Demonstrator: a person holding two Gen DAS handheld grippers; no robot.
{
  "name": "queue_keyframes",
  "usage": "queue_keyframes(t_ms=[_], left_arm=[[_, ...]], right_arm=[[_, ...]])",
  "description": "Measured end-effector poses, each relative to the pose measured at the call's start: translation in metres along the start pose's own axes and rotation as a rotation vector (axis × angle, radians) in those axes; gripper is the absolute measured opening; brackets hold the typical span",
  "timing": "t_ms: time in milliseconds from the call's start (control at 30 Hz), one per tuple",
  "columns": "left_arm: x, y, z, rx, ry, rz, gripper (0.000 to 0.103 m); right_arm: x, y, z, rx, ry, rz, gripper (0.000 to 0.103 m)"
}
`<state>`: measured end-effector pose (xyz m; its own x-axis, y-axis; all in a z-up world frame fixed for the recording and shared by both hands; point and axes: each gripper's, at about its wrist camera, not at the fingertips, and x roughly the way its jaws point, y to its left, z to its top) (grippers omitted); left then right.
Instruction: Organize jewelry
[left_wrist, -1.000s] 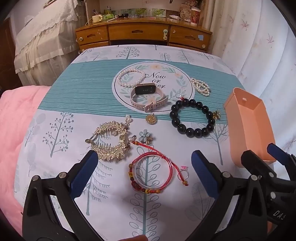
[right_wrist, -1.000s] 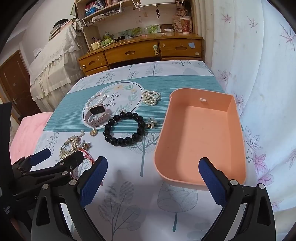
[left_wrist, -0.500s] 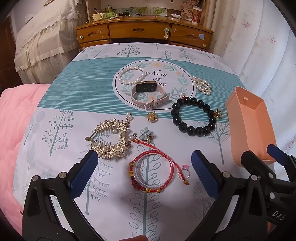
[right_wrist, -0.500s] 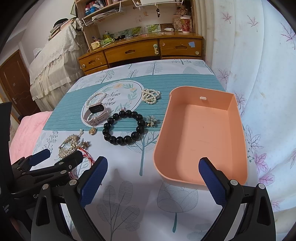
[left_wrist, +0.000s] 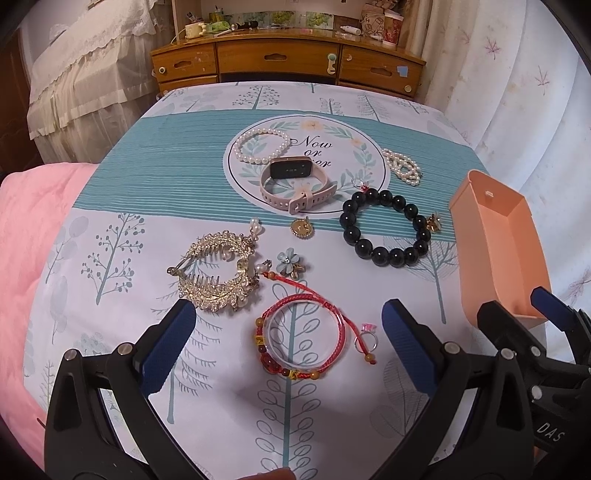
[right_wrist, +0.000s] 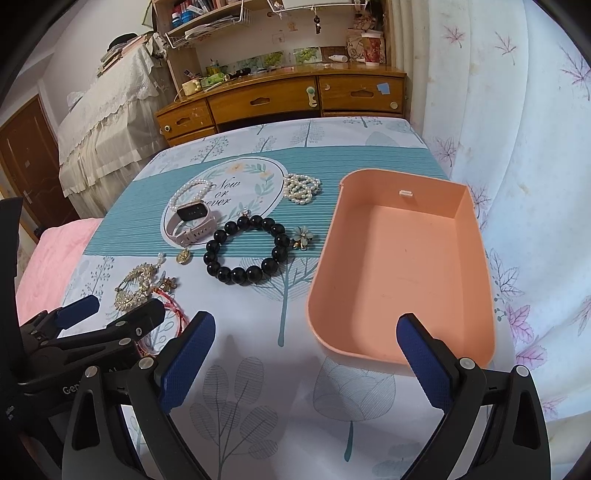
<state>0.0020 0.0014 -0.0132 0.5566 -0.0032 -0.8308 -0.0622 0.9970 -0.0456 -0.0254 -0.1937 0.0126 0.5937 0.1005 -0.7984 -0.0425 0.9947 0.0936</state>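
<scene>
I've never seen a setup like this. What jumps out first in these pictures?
Jewelry lies scattered over a tree-print cloth: a black bead bracelet mid-right, a gold hair comb to the left, and a red cord bracelet nearest the open left tongs. At the right sits an empty peach tray, just ahead of the open right tongs.

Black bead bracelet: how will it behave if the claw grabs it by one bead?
The black bead bracelet is a loop of separate round glossy beads, so it will probably sag rather than hold its ring shape. Smooth round beads may slip between flat pads. Pushed, it would likely deform or roll a little.
</scene>
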Motion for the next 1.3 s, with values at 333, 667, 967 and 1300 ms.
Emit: queue_keyframes(t_ms=[333,667,967,1300], left_arm=[[0.0038,-0.0008,0.0002,0.006,0.020,-0.001,0.100],[0.0070,-0.0022,0.0024,0.021,0.044,-0.025,0.096],[0.0090,-0.0052,0.0003,0.031,0.063,-0.045,0.089],[0.0063,-0.0015,0.0022,0.037,0.064,-0.071,0.087]], right_arm=[[0.0009,-0.0006,-0.0001,0.000,0.001,0.002,0.100],[-0.0014,-0.0043,-0.0004,0.011,-0.002,0.004,0.100],[0.0000,-0.0036,-0.0011,0.016,0.003,0.003,0.100],[-0.0024,0.0012,0.0016,-0.010,-0.008,0.015,0.100]])
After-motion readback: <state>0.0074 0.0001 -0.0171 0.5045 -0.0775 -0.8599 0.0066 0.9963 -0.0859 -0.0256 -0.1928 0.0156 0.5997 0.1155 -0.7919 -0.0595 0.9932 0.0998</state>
